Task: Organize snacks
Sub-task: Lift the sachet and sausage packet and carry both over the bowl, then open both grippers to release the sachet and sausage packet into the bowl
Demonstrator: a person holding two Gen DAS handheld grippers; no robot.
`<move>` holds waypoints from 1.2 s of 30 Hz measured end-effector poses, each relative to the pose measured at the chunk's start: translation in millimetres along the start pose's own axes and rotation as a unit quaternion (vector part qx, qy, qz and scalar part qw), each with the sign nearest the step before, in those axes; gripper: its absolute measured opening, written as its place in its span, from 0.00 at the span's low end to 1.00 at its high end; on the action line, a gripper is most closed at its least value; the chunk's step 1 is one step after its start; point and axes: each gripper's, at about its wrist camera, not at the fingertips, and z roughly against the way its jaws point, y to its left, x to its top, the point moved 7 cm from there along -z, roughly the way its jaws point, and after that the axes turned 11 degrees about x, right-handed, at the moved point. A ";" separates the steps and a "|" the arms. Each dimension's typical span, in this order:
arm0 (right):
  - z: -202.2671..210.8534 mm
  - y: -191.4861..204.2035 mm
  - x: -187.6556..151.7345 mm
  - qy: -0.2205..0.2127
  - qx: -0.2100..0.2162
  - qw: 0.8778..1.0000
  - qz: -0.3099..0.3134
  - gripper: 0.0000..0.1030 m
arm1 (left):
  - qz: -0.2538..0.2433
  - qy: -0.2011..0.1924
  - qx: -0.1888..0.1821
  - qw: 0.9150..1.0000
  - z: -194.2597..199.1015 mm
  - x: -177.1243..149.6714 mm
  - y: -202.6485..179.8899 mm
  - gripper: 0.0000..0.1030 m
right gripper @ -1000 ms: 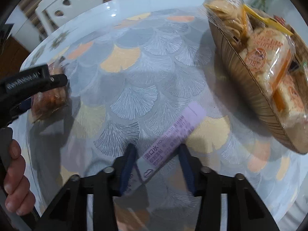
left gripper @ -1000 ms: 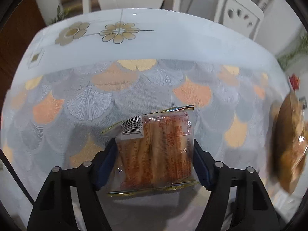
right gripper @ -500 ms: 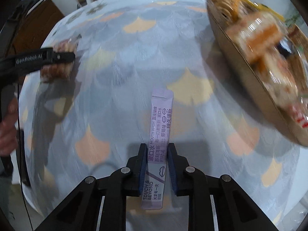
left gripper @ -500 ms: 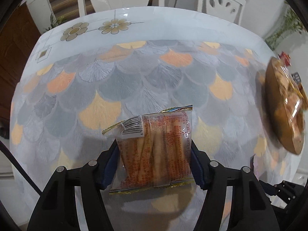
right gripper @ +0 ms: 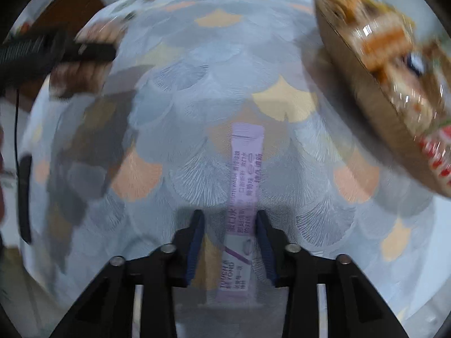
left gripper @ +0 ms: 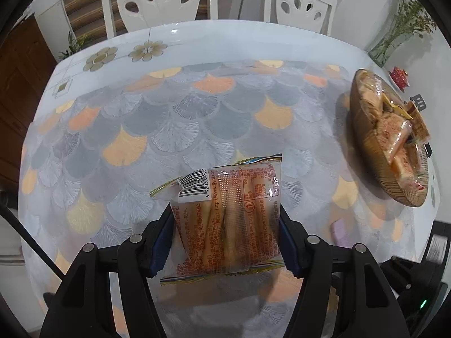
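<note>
My left gripper point(left gripper: 225, 225) is shut on a clear orange biscuit packet point(left gripper: 228, 219) and holds it above the table. The packet and gripper show blurred in the right wrist view point(right gripper: 84, 59) at the far left. My right gripper point(right gripper: 229, 222) stands open around a purple mouthwash sachet point(right gripper: 242, 191); there is a gap on the left side and the right finger is close to it. I cannot tell whether the sachet lies on the cloth. A wooden basket point(left gripper: 375, 152) full of wrapped snacks stands at the right, also in the right wrist view point(right gripper: 375, 84).
The round table has a fan-patterned cloth point(left gripper: 174, 129). Two white chairs point(left gripper: 157, 0) stand behind the far edge. A glass vase with twigs point(left gripper: 394, 36) and a small red object point(left gripper: 398, 76) are at the far right.
My right gripper's jaws have opened from the sachet they were pinching. My left gripper has lifted and drawn back with the biscuit packet, showing more of the table and basket.
</note>
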 end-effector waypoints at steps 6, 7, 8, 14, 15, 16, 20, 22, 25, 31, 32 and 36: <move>18.6 14.3 -15.1 -0.010 0.017 0.998 0.058 0.19 | -0.004 -0.018 0.013 1.000 22.3 4.2 -13.1 0.61; 24.0 14.8 -17.4 -0.013 0.026 0.998 0.060 0.19 | -0.005 -0.021 0.013 1.000 25.5 6.0 -15.6 0.61; 30.9 14.9 -18.5 -0.018 0.039 0.997 0.061 0.19 | -0.007 -0.024 0.014 1.000 29.2 7.9 -19.0 0.61; 83.1 -4.5 -19.4 -0.051 0.100 0.992 0.052 0.19 | -0.015 -0.045 0.007 0.999 49.3 21.0 -46.4 0.61; 95.8 -11.4 -17.9 -0.062 0.110 0.991 0.046 0.19 | -0.020 -0.049 0.003 0.999 54.0 24.5 -54.9 0.61; 102.3 -9.7 -10.3 -0.071 0.114 0.990 0.040 0.19 | -0.024 -0.054 0.002 0.998 57.1 27.0 -61.5 0.61; 149.3 -42.3 8.9 -0.122 0.123 0.985 0.002 0.19 | -0.036 -0.077 -0.016 0.996 74.4 44.2 -93.1 0.61; 167.7 -61.3 21.4 -0.145 0.122 0.982 -0.020 0.19 | -0.036 -0.084 -0.031 0.995 81.2 53.3 -109.3 0.61; 198.7 -106.9 33.9 -0.175 0.115 0.976 -0.062 0.19 | -0.041 -0.094 -0.054 0.993 89.5 70.0 -136.1 0.61; 243.3 -193.5 55.4 -0.215 0.091 0.963 -0.137 0.19 | -0.086 -0.141 -0.047 0.985 114.1 111.5 -190.2 0.61; 246.6 -200.8 58.9 -0.219 0.088 0.961 -0.143 0.19 | -0.090 -0.149 -0.047 0.984 119.9 116.6 -196.1 0.61; 264.7 -235.7 66.6 -0.231 0.083 0.956 -0.161 0.19 | -0.090 -0.156 -0.067 0.981 131.1 132.5 -218.2 0.61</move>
